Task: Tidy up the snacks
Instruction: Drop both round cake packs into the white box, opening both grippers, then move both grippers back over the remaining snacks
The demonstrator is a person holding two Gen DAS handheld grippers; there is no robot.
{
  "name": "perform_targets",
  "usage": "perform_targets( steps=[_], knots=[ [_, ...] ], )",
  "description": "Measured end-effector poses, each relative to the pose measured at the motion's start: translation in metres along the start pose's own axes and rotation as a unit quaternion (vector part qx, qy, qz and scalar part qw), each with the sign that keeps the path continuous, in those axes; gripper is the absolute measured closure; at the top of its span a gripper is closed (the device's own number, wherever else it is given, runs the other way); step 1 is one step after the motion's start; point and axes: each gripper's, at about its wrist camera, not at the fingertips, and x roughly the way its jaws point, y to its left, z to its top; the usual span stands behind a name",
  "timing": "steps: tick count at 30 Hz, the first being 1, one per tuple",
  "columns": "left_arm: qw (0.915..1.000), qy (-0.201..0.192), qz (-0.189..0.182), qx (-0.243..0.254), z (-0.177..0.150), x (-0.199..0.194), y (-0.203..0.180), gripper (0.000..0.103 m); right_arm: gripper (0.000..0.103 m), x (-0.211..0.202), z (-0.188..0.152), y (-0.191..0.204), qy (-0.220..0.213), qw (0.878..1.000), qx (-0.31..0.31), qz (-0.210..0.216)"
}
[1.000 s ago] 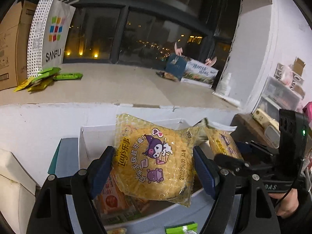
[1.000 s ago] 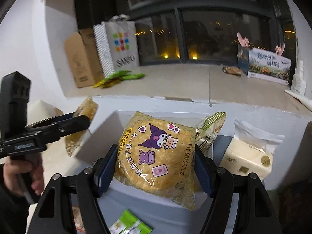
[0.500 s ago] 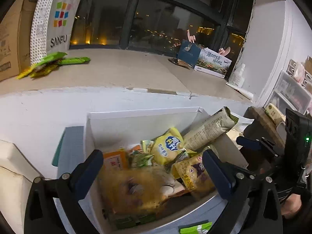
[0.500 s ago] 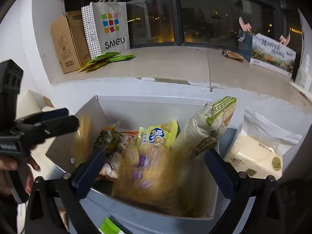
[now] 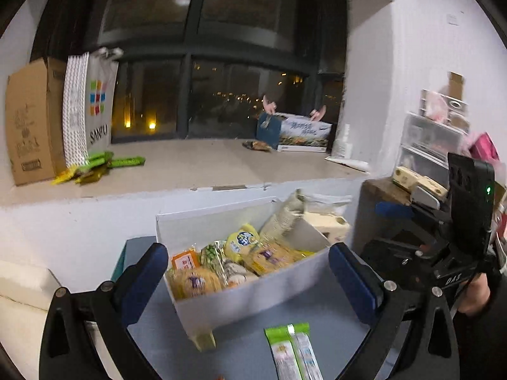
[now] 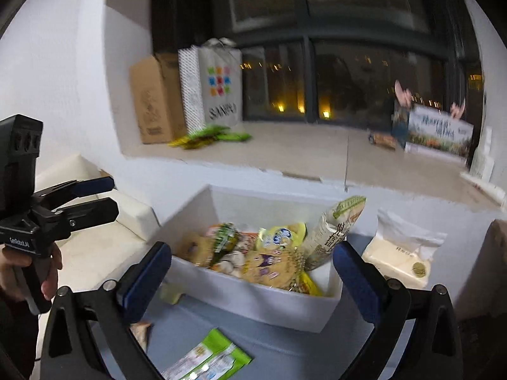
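A white box (image 5: 253,297) (image 6: 263,304) stands on the grey table, full of snack bags. Two yellow bags with a purple cartoon lie inside, one at the left (image 5: 193,281) and one nearer the right (image 6: 269,269). A tall beige bag (image 6: 336,231) leans in the box's right corner. My left gripper (image 5: 247,253) hangs open in front of the box, nothing between its blue pads. My right gripper (image 6: 252,253) is likewise open and holds nothing. A green-and-white packet (image 5: 291,351) (image 6: 209,357) lies on the table just below both grippers.
A tissue pack (image 6: 402,259) sits right of the box. On the window sill stand a carton (image 5: 28,120), a SANFU bag (image 5: 92,107), green packets (image 5: 101,164) and a printed box (image 5: 301,133). Clear drawers (image 5: 437,139) are at the right, and a cream cushion (image 6: 95,240) at the left.
Both grippers let go of their yellow cartoon bags, which now lie in the box. Both jaws spread wide, and both grippers drew back and up from the box.
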Motion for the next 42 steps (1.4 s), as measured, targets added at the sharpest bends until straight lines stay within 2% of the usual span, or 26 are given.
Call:
perform_targets(
  steps=[2, 5, 8, 13, 17, 19, 21, 24, 29, 32, 35, 38, 42],
  knots=[
    [0.9998, -0.016, -0.005, 0.012, -0.009, -0.029, -0.014, 0.0, 0.0, -0.026, -0.005, 0.012, -0.019, 1.0, -0.015, 0.005],
    [0.9995, -0.016, -0.02, 0.019, -0.026, -0.057, -0.034, 0.0, 0.0, -0.069, -0.021, 0.029, -0.041, 0.998, -0.035, 0.02],
    [0.9993, -0.016, -0.027, 0.022, -0.047, -0.078, -0.051, 0.0, 0.0, -0.101, -0.039, 0.041, -0.054, 0.997, -0.05, 0.016],
    [0.9995, -0.007, -0.03, 0.008, -0.079, -0.096, -0.069, 0.0, 0.0, -0.148, -0.077, 0.049, -0.074, 0.997, -0.034, 0.006],
    [0.9994, 0.009, -0.031, -0.014, -0.102, -0.101, -0.066, 0.0, 0.0, -0.166, -0.107, 0.051, -0.065, 0.998, -0.005, -0.004],
    [0.9994, 0.016, -0.026, -0.015, -0.106, -0.1, -0.061, 0.0, 0.0, -0.172, -0.121, 0.05, -0.061, 0.998, 0.003, 0.007],
    [0.9994, 0.021, -0.009, -0.027, -0.106, -0.098, -0.053, 0.0, 0.0, -0.169, -0.13, 0.045, -0.047, 0.999, 0.008, 0.008],
    [0.998, 0.005, -0.015, -0.062, -0.106, -0.104, -0.039, 0.0, 0.0, -0.16, -0.135, 0.04, -0.027, 1.0, 0.003, -0.011],
    [0.9965, 0.001, -0.003, -0.084, -0.112, -0.108, -0.025, 0.0, 0.0, -0.142, -0.143, 0.045, 0.003, 1.0, -0.009, -0.004],
    [0.9959, 0.005, -0.003, -0.09, -0.115, -0.107, -0.02, 0.0, 0.0, -0.113, -0.155, 0.054, 0.053, 0.997, -0.049, -0.016],
    [0.9959, 0.012, 0.005, -0.09, -0.119, -0.104, -0.018, 0.0, 0.0, -0.074, -0.173, 0.053, 0.131, 0.99, -0.048, -0.003],
    [0.9959, 0.014, 0.004, -0.09, -0.121, -0.104, -0.018, 0.0, 0.0, -0.048, -0.191, 0.049, 0.181, 0.983, -0.038, 0.001],
    [0.9957, 0.017, 0.006, -0.091, -0.122, -0.103, -0.018, 0.0, 0.0, -0.037, -0.207, 0.055, 0.202, 0.978, -0.042, 0.001]
  ],
)
